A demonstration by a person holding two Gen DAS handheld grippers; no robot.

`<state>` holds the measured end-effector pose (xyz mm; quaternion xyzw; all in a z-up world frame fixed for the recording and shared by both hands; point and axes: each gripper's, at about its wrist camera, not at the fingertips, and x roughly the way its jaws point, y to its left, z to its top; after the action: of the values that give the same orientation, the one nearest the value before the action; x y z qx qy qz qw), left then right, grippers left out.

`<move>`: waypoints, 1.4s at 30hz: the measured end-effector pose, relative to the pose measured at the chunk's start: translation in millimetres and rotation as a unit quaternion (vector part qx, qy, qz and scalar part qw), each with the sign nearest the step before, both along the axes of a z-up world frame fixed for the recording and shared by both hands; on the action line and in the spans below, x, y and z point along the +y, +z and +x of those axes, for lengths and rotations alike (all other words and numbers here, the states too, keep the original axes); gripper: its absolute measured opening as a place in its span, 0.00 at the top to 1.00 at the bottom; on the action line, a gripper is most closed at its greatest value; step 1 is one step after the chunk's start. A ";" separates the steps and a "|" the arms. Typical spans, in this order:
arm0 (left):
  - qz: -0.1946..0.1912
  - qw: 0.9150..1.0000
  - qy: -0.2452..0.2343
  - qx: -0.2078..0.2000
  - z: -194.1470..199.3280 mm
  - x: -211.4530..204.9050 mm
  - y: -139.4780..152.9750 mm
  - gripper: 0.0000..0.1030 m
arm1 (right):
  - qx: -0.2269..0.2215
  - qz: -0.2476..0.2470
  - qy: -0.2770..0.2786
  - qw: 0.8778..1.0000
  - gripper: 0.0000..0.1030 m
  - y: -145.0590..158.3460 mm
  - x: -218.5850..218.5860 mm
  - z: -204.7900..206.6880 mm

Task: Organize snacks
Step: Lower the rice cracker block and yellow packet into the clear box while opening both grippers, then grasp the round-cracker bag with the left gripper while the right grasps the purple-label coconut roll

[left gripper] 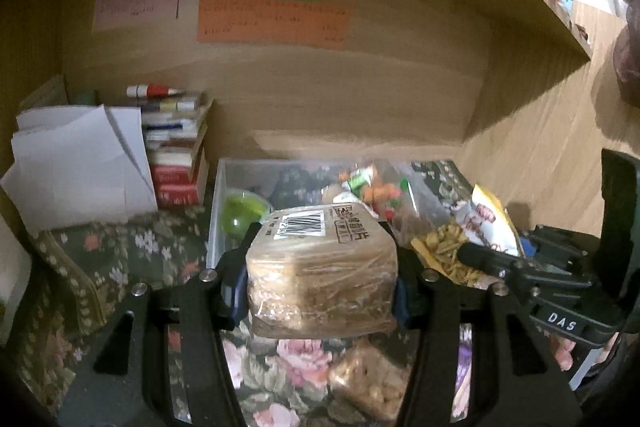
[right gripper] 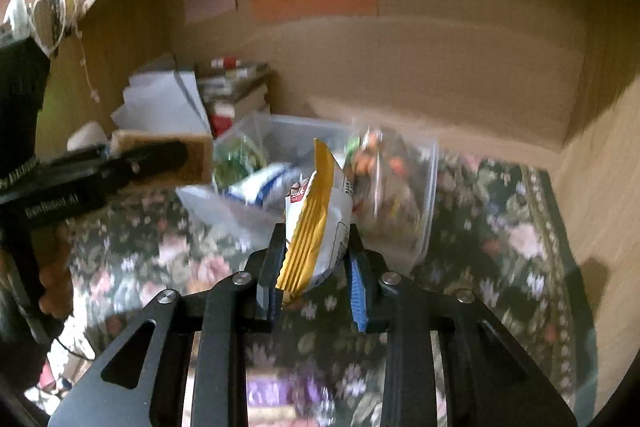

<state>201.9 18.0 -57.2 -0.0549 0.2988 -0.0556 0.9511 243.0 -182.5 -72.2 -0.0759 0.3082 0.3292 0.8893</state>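
Observation:
My left gripper [left gripper: 320, 251] is shut on a wrapped pack of tan bread slices [left gripper: 322, 275] with a barcode label, lifted above the floral cloth. My right gripper [right gripper: 318, 247] is shut on a yellow and white snack bag [right gripper: 316, 223], also lifted off the cloth. The same bag [left gripper: 486, 223] and the right gripper [left gripper: 486, 259] show at the right of the left wrist view. Behind both stands a clear plastic bin [left gripper: 218, 195] with a green cup [left gripper: 244, 213] and several colourful snack packs [left gripper: 376, 187]. In the right wrist view the bin [right gripper: 428, 195] lies just beyond the bag.
A golden snack pack [left gripper: 368, 383] lies on the floral cloth [left gripper: 132, 247] under the bread. White paper [left gripper: 80, 163] and a stack of small boxes [left gripper: 176, 147] stand at the back left. Wooden walls [left gripper: 320, 87] and a shelf overhead enclose the space. A clear bag [right gripper: 228, 207] lies left of the bin.

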 end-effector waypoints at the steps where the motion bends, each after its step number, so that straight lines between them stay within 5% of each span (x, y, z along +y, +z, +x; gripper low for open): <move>1: 0.001 1.000 0.002 -0.003 3.5 -0.2 2.0 0.47 | -0.006 0.003 -0.002 1.000 0.76 3.8 2.6 2.4; 11: 0.004 1.000 0.015 -0.002 44.6 7.6 2.5 0.47 | -0.022 0.006 -0.001 1.000 0.76 18.7 32.5 43.0; 25: 0.001 0.999 0.021 0.034 98.1 20.4 -27.1 0.47 | 0.019 -0.037 0.004 0.999 0.76 -7.7 71.6 98.6; 42: 0.007 1.000 -0.002 0.009 55.3 8.7 -3.3 0.44 | -0.008 -0.033 0.005 0.999 0.60 12.7 57.7 70.4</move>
<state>257.2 26.7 -60.5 -0.0477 0.3079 -0.0546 0.9486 313.5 -124.8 -59.5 -0.1089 0.3116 0.3233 0.8869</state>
